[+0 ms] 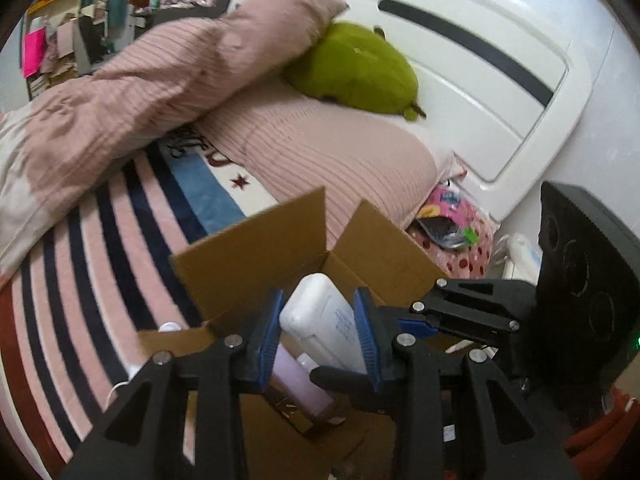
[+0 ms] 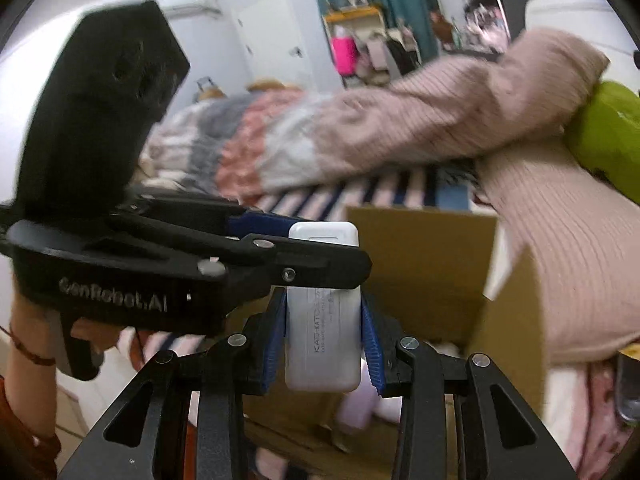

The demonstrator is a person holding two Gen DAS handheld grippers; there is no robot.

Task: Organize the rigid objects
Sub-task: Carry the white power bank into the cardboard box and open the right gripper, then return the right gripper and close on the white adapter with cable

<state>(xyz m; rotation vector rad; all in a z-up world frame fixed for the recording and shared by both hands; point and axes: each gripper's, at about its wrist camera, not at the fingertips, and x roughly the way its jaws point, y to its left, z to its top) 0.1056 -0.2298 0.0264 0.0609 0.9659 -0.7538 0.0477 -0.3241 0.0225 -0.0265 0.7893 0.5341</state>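
Both your grippers hold one white case (image 2: 322, 336) above the open cardboard box (image 2: 424, 272) on the bed (image 1: 100, 248). The right gripper (image 2: 323, 340) has its jaws narrowed onto the case's long sides; the left gripper (image 1: 318, 332) clamps the far end. Judged stage: a pale lilac item (image 1: 300, 388) already lies inside the box, and the case remains to be lowered in. Legible writing: "KATO-KATO" on the case, "GenRobot.AI" on the left gripper body.
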